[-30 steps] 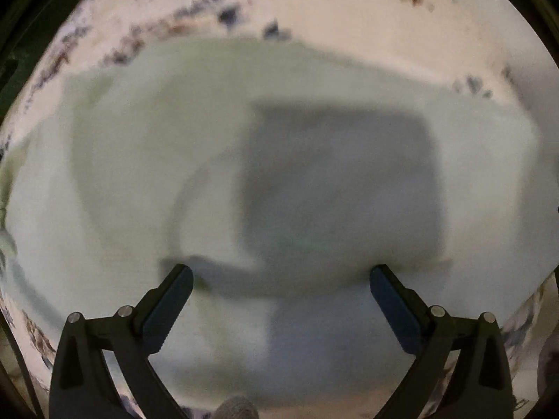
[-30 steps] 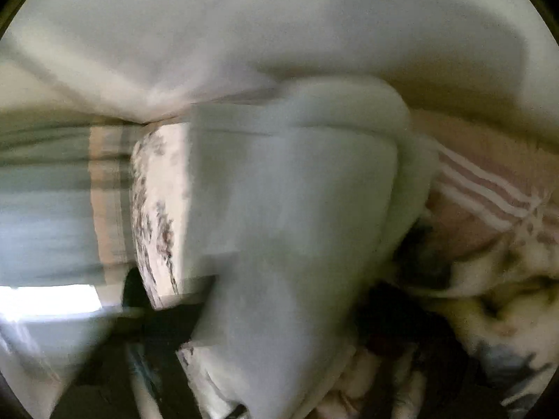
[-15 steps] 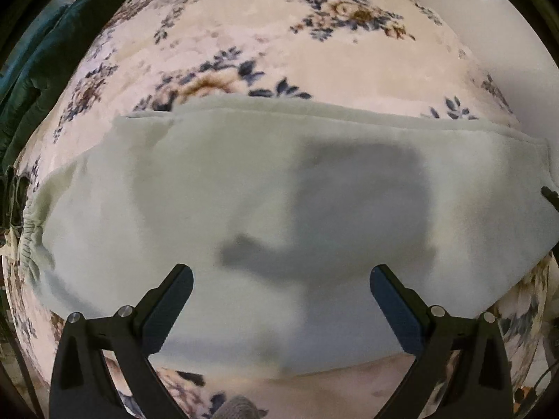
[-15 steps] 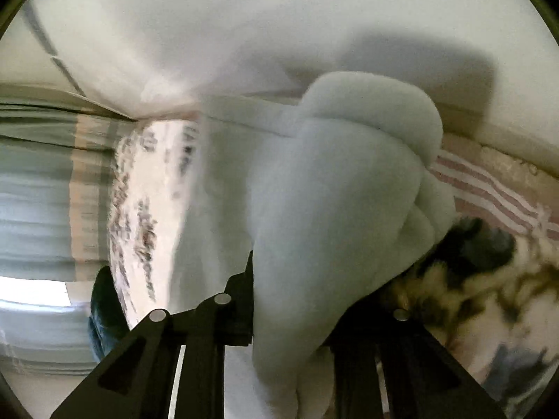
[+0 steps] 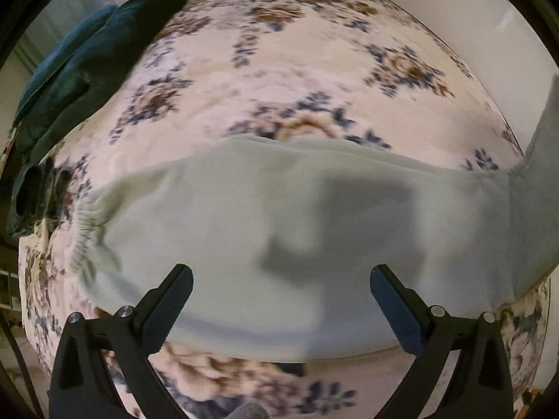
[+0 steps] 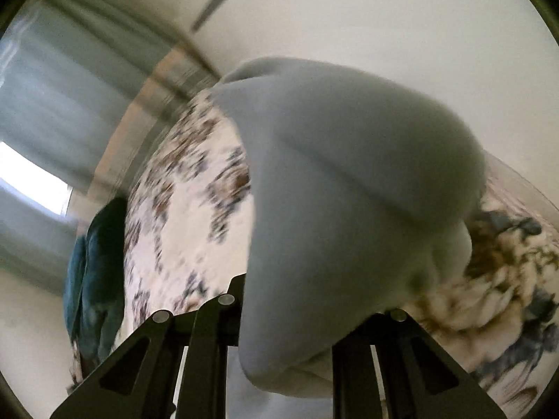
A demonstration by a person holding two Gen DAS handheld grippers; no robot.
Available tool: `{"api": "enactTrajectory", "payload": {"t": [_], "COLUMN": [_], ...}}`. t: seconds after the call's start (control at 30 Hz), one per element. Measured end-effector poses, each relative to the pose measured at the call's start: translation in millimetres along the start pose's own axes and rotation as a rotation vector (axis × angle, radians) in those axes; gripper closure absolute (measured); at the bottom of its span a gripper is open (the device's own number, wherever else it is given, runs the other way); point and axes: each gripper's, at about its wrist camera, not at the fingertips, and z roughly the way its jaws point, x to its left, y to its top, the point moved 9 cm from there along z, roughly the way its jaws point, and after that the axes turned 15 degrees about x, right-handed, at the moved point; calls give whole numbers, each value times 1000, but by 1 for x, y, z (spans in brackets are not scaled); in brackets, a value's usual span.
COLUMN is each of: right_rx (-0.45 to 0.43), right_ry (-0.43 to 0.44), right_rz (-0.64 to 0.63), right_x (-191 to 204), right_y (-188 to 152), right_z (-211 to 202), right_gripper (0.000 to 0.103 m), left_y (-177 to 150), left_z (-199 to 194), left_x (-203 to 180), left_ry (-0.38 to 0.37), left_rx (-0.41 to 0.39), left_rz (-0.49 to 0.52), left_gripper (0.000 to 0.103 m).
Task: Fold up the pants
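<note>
Pale mint-green pants (image 5: 279, 230) lie stretched across a floral bedspread (image 5: 297, 76), with the gathered elastic end (image 5: 87, 230) at the left. My left gripper (image 5: 281, 288) hovers open above the pants, nothing between its blue pads. At the right edge of that view the fabric rises off the bed (image 5: 545, 125). In the right wrist view a thick bunch of the same pants (image 6: 342, 209) fills the middle, and my right gripper (image 6: 297, 317) is shut on it, the cloth hiding the fingertips.
A dark teal garment (image 5: 87, 59) lies at the bed's far left, also in the right wrist view (image 6: 94, 279). A white wall (image 6: 384, 17) and grey-green curtains (image 6: 70, 104) stand behind the bed. Dark round objects (image 5: 35, 188) sit at the left edge.
My left gripper has risen away from the pants, so more bedspread shows. My right gripper has lifted and rolled with the bunched fabric in its grip.
</note>
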Motion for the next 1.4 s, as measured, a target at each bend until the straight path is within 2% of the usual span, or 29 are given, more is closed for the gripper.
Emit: {"api": "enactTrajectory", "payload": {"t": [0.23,0.33,0.4,0.43,0.53,0.6,0.63,0.67,0.73,0.77,0.8,0.83,0.87,0.9,0.93,0.97,1.07,1.1,1.13,1.23,1.27,1.37,1.4], "right_rx": [75,116,139,165,252,370,386,358,319,341,394,456,563,612,665,672,629,614,598,515,497,463,459], "right_ry": [6,-15,-55,-90,-199,-347,-440,-522,-628,-633,-603,-549,-424,-358,-267,-231,-179,-166,-155,-169,-166,-177,-185], "right_rz": [-165,-266,-371,-448,-644,-788,-858,-947,-1061,-1066,-1047,-1012,-937,-885,-785,-725,-517,-435,-376,-192,-133,-5,30], "right_x": [108,148,178,194,205,195,186,184,194,200,201,197,200,204,206,207,204,198,191,168,154,119,106], "right_y": [-67,-117,-153,-180,-250,-302,-320,-335,-348,-350,-356,-362,-371,-370,-372,-371,-344,-334,-324,-267,-260,-240,-236], "right_z": [45,70,103,126,178,224,237,242,238,237,231,226,215,209,194,184,157,150,147,142,135,133,133], "right_gripper": [84,85,85,85,85,81,78,73,68,60,44,33,10,7,7,7,7,7,7,7,7,7,7], "left_y": [-11,-22,-29,-34,-47,-57,-60,-63,-68,-71,-73,-74,-75,-76,-75,-74,-68,-65,-59,-42,-36,-20,-17], "left_z": [-1,4,10,15,31,42,46,49,56,58,61,63,66,67,67,67,63,62,63,71,75,95,102], "left_x": [99,148,180,197,242,266,275,283,299,305,309,312,314,315,317,317,308,300,282,221,200,140,128], "left_ry": [-42,-39,-25,-13,15,14,10,7,-2,-5,-17,-32,-51,-70,-77,-81,-142,-201,-294,-546,-614,-770,-774], "left_rx": [22,29,34,41,72,100,108,115,128,133,141,150,157,163,166,166,157,160,177,266,294,407,431], "left_rz": [-149,-224,-268,-291,-356,-397,-411,-424,-444,-456,-469,-476,-484,-492,-492,-491,-489,-493,-487,-432,-413,-364,-354], "left_gripper": [0,0,0,0,0,0,0,0,0,0,0,0,0,0,0,0,0,0,0,0,0,0,0]}}
